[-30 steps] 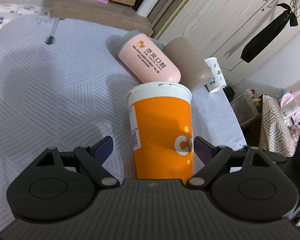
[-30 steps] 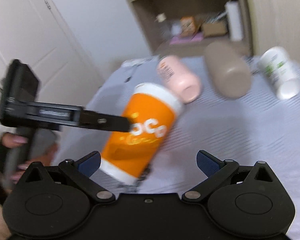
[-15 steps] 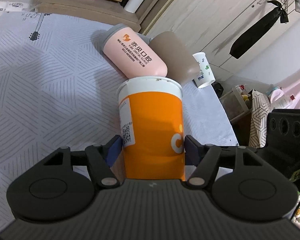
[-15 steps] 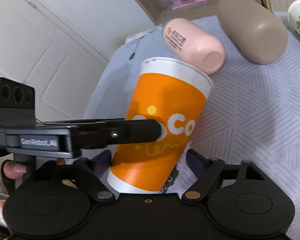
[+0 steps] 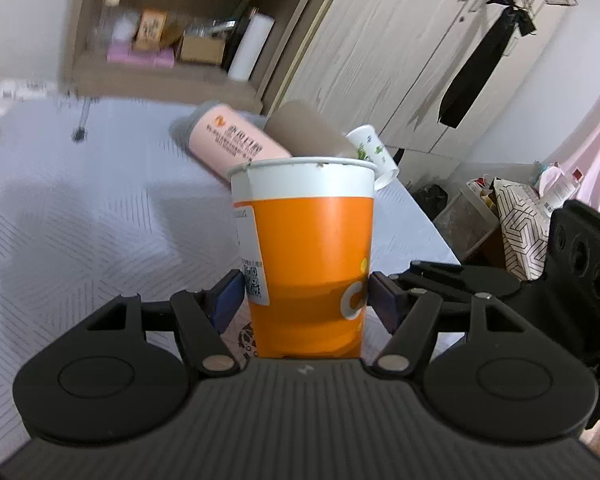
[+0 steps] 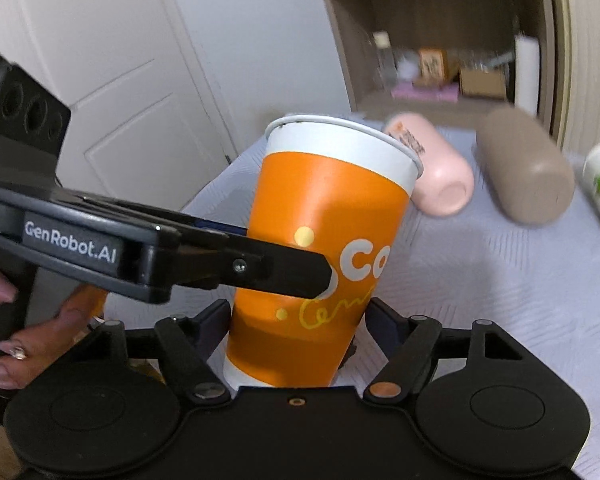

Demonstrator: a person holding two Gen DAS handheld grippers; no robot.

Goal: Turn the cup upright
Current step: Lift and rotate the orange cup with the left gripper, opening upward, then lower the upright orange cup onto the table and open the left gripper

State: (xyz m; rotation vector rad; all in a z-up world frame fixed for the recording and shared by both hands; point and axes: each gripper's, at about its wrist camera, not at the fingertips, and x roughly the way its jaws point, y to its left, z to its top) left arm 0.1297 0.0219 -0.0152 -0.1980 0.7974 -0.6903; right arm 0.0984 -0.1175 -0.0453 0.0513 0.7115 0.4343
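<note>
- Where the patterned table (image 5: pixel 80 220) runs off toward 12 o'clock, three other cups lie on their sides, well apart from the grip: a pink cup (image 5: pixel 232 142), a brown cup (image 5: pixel 304 128) and a small white cup (image 5: pixel 374 152).
- The left gripper (image 5: pixel 304 300) is nearly closed. Its blue pads (image 5: pixel 226 300) press the lower wall of the cup at 9 and 3 o'clock, so it is gripping the cup.
- The right gripper (image 6: pixel 300 320) straddles the same lower part, and its fingers sit just beside the wall. I cannot tell whether they touch.
- The orange cup (image 5: pixel 308 248) stands dead ahead at 12 o'clock of both grippers. Its long axis runs from 6 to 12 o'clock with the white mouth on top, and it leans slightly toward 1 o'clock in the right wrist view. Its base is hidden.
</note>
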